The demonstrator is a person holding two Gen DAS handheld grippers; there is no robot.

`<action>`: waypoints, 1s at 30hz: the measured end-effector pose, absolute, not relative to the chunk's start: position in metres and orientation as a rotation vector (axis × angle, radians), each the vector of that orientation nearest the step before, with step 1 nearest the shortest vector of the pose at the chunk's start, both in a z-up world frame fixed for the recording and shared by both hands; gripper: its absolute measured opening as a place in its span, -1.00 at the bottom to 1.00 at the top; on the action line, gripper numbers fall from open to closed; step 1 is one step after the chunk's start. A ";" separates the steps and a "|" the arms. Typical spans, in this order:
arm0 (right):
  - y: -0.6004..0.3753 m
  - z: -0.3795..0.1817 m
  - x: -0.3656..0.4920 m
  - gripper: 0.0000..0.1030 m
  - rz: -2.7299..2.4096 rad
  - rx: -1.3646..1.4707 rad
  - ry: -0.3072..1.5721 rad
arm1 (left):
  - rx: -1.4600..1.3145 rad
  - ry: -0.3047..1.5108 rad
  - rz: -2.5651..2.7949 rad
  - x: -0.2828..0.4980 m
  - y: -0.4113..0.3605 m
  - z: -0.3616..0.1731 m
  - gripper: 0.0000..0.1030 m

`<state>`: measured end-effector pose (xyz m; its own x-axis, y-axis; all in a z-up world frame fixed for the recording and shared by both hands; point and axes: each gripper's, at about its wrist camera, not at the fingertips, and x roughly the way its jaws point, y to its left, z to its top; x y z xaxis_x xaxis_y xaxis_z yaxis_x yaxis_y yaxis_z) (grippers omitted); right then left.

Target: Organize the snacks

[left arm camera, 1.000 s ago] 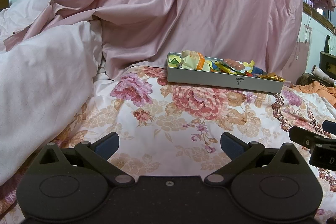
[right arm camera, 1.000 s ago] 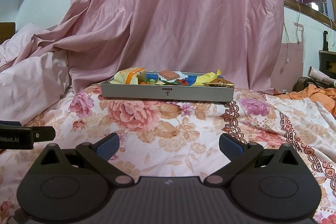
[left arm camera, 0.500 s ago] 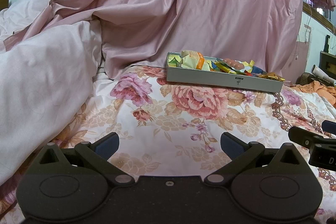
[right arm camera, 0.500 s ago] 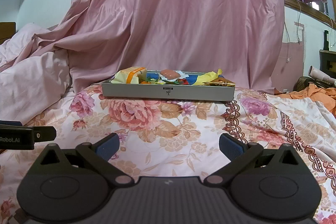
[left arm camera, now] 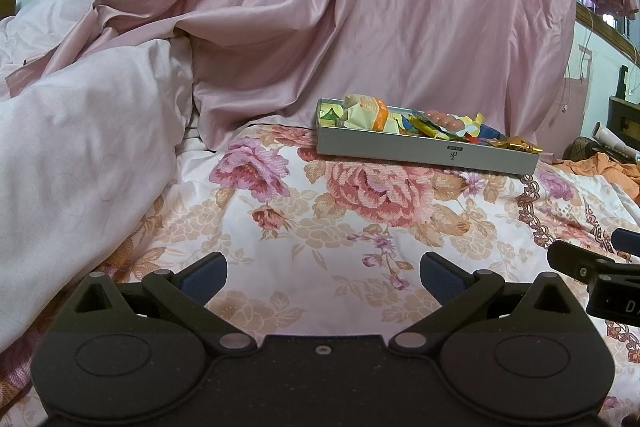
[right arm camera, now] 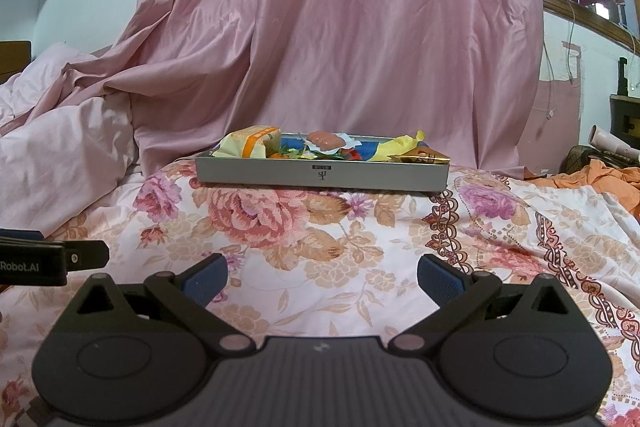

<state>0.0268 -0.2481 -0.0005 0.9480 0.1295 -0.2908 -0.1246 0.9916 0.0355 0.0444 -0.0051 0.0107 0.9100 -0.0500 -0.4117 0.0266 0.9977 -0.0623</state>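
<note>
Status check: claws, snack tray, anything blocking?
Left claw open, empty; right claw open, empty. Grey tray full of snacks, on the floral bedspread ahead of both claws. Path to tray clear.

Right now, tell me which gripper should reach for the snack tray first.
Right gripper, probably: the grey snack tray sits straight ahead of its open fingers. From the left gripper, it lies off to the right.

Pretty clearly someone's bedroom at home: a bed with a floral-print bedsheet (right arm camera: pixel 304 227), a rumpled pale pink duvet (left arm camera: pixel 80 147) on the left, a shiny pink satin curtain (right arm camera: pixel 340 27) hanging behind, and crumpled orange clothing (right arm camera: pixel 600 179) by the window wall.
</note>
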 end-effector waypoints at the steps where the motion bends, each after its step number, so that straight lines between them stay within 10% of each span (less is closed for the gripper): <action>1: -0.248 0.000 0.027 1.00 0.129 0.017 0.297 | -0.056 0.426 -0.040 0.044 -0.005 0.011 0.99; 30: -0.246 -0.001 0.027 1.00 0.129 0.017 0.300 | -0.056 0.430 -0.043 0.044 -0.006 0.009 0.99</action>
